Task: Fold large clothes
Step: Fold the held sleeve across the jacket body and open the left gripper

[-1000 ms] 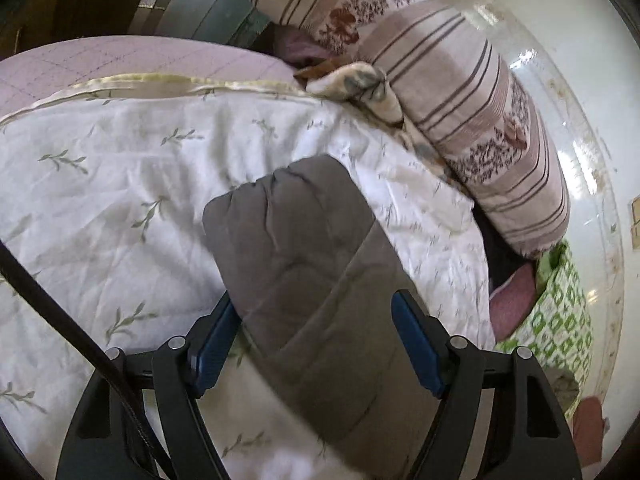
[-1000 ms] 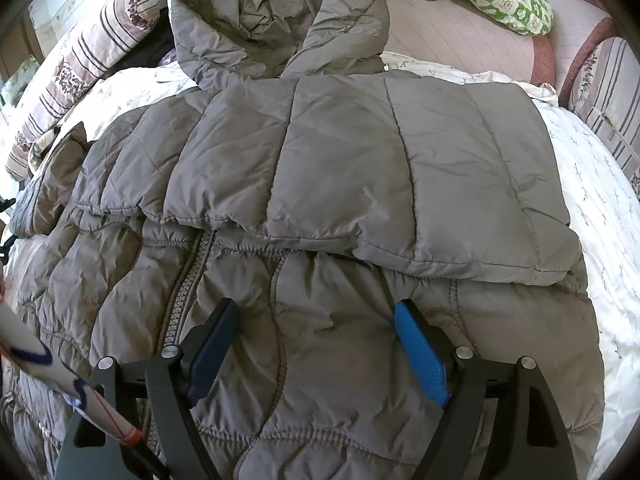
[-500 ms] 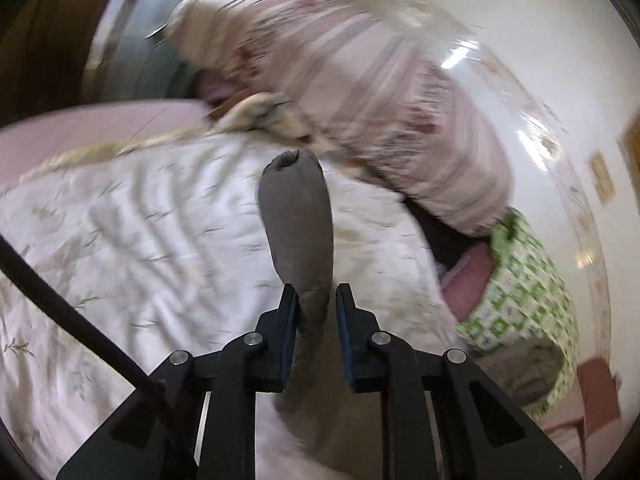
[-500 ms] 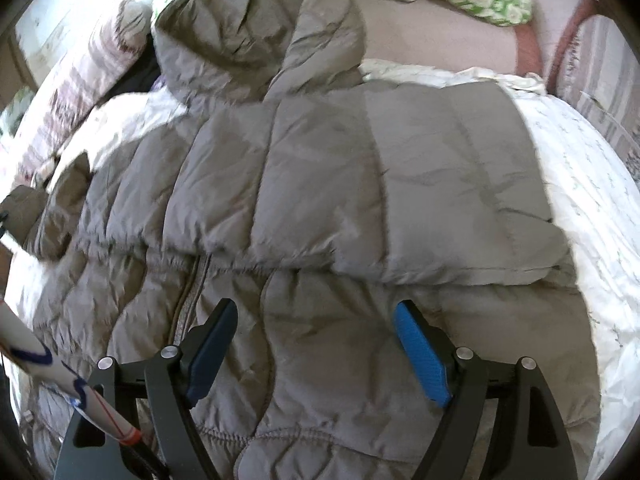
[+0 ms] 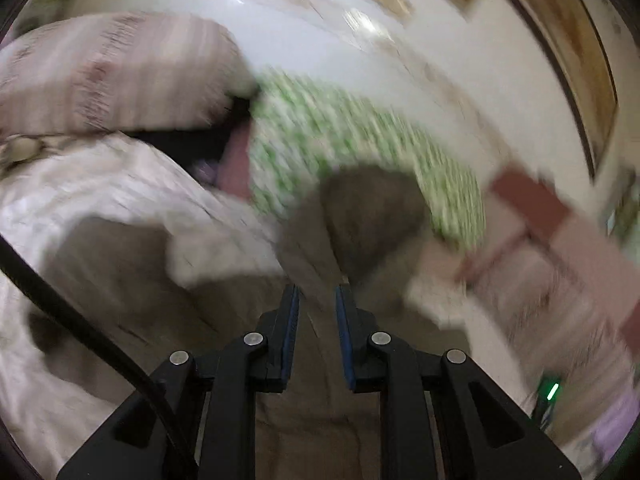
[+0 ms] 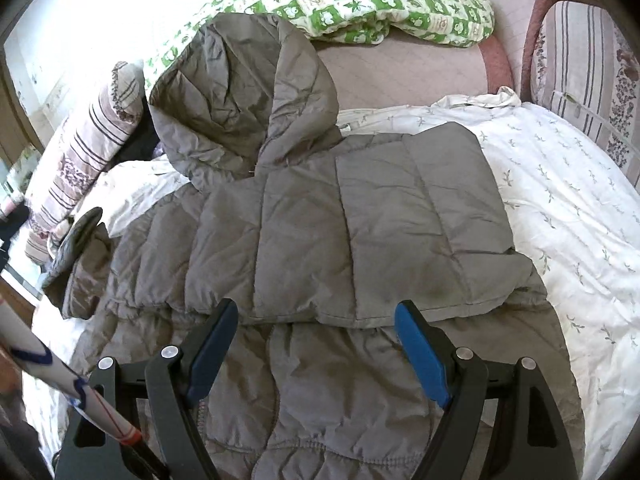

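Note:
A grey quilted hooded jacket (image 6: pixel 344 240) lies on the white leaf-print bedcover (image 6: pixel 568 208), hood (image 6: pixel 240 96) towards the far side. One sleeve (image 6: pixel 400 224) is folded across its chest. My right gripper (image 6: pixel 316 344) is open and empty, hovering over the jacket's lower half. My left gripper (image 5: pixel 316 300) is shut on the other sleeve (image 5: pixel 304 264) of the jacket; this view is badly blurred. That sleeve's end (image 6: pixel 76 244) shows lifted at the jacket's left edge in the right wrist view.
A green-and-white patterned quilt (image 6: pixel 360 4) lies beyond the hood. Striped pillows sit at the left (image 6: pixel 84 160) and at the far right (image 6: pixel 584 68). A pink mattress surface (image 6: pixel 408 72) shows behind the jacket. A white pole (image 6: pixel 60 380) crosses the lower left corner.
My left gripper closed on the sleeve end, lifted it, and has swung round towards the hood and green quilt. My right gripper stayed open, shifting slightly over the jacket.

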### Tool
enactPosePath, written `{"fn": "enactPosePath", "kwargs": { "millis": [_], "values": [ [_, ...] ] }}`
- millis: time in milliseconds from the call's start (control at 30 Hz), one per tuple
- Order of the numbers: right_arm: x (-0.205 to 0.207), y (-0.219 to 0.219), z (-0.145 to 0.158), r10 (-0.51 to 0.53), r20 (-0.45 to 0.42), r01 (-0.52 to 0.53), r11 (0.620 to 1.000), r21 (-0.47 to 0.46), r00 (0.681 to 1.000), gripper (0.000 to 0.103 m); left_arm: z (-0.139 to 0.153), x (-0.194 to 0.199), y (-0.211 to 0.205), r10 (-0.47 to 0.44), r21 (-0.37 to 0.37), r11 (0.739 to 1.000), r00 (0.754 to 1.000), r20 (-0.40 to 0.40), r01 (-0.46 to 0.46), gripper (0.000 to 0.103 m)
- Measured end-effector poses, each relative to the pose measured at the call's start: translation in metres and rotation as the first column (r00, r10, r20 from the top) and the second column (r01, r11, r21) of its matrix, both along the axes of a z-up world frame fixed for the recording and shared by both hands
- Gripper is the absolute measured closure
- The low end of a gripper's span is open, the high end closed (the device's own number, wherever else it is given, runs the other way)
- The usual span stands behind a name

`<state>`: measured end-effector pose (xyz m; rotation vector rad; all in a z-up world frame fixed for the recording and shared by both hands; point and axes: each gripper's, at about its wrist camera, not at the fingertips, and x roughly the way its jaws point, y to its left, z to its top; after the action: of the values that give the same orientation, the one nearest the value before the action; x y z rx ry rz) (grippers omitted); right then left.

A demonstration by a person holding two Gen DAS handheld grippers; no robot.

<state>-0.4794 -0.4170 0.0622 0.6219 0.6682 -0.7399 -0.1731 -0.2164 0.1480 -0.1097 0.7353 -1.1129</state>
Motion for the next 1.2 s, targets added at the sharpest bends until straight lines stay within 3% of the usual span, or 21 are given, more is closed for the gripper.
{"fn": "enactPosePath", "kwargs": {
  "millis": [133,233,300,367,433,533,600,700,800,867,1000,1133,1200],
  "values": [
    [-0.003,-0.002,0.004,0.006,0.041,-0.007,1.000,0.014,0.999,0.018,-0.053,-0.021,-0.046,-0.071,0.208,0.974,0.994,-0.086,0.088,0.085],
    [-0.003,-0.004,0.007,0.019,0.086,-0.023,0.999,0.047,0.996,0.018,-0.042,-0.032,-0.046,-0.069,0.234,0.970,0.998,0.009,0.065,0.085],
    [-0.002,-0.002,0.010,0.036,0.137,-0.047,0.996,0.074,0.990,0.018,-0.015,-0.027,-0.031,-0.027,0.175,0.984,0.996,0.080,0.013,0.074],
    [0.003,0.001,0.015,0.058,0.172,-0.077,0.991,0.105,0.983,0.018,0.010,-0.012,-0.006,0.065,0.109,0.991,0.988,0.139,-0.080,0.038],
    [0.012,0.007,0.020,0.093,0.244,-0.134,0.978,0.158,0.965,0.018,0.025,0.012,0.021,0.169,0.063,0.981,0.971,0.167,-0.182,0.029],
    [0.044,0.020,0.025,0.137,0.317,-0.219,0.946,0.238,0.938,0.018,0.026,0.062,0.059,0.313,0.106,0.937,0.935,0.169,-0.333,0.029],
    [0.077,0.030,0.027,0.164,0.348,-0.274,0.915,0.295,0.923,0.018,0.011,0.098,0.081,0.367,0.166,0.909,0.922,0.119,-0.383,0.029],
    [0.145,0.049,0.029,0.207,0.408,-0.376,0.839,0.393,0.889,0.020,-0.019,0.143,0.120,0.499,0.232,0.839,0.866,0.035,-0.492,0.029],
    [0.204,0.067,0.033,0.253,0.410,-0.424,0.808,0.409,0.876,0.024,-0.053,0.176,0.150,0.562,0.288,0.810,0.816,-0.134,-0.511,0.029],
    [0.248,0.075,0.030,0.266,0.418,-0.449,0.778,0.439,0.869,0.031,-0.062,0.184,0.158,0.581,0.289,0.803,0.793,-0.186,-0.521,0.029],
    [0.310,0.081,0.015,0.239,0.394,-0.418,0.776,0.472,0.887,0.038,-0.061,0.182,0.156,0.568,0.291,0.810,0.804,-0.174,-0.509,0.029],
    [0.341,0.077,-0.007,0.176,0.388,-0.376,0.757,0.534,0.905,0.038,-0.061,0.180,0.151,0.553,0.300,0.816,0.819,-0.154,-0.494,0.029],
    [0.355,0.077,-0.017,0.154,0.377,-0.355,0.755,0.552,0.913,0.045,-0.065,0.182,0.149,0.538,0.294,0.828,0.823,-0.180,-0.477,0.029]
  ]
}}
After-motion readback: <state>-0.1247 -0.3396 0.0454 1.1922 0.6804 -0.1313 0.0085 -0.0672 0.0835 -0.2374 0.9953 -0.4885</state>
